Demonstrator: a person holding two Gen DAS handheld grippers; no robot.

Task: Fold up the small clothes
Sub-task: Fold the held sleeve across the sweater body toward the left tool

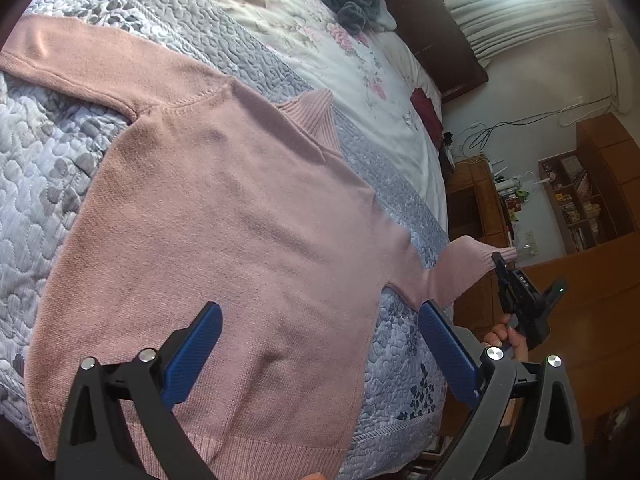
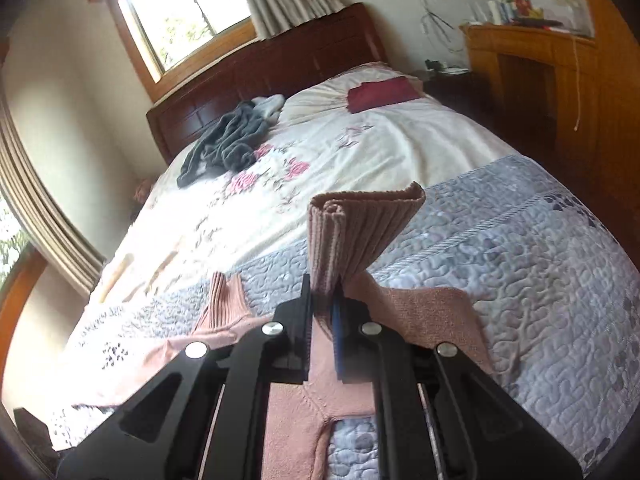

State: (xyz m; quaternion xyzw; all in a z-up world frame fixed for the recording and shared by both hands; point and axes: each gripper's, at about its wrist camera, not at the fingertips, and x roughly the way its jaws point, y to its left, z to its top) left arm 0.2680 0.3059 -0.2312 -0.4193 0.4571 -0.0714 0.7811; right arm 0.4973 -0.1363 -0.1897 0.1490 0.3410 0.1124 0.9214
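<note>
Right hand-held gripper [image 2: 325,312] (closed) pinches sweater cuff [image 2: 360,228].

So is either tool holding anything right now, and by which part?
The right tool is shut on the pink sweater, clamping the ribbed cuff of one sleeve. The left tool is open above the sweater's body, holding nothing.

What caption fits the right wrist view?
Right gripper shut on the pink sweater's cuff, lifted above the quilt.
</note>
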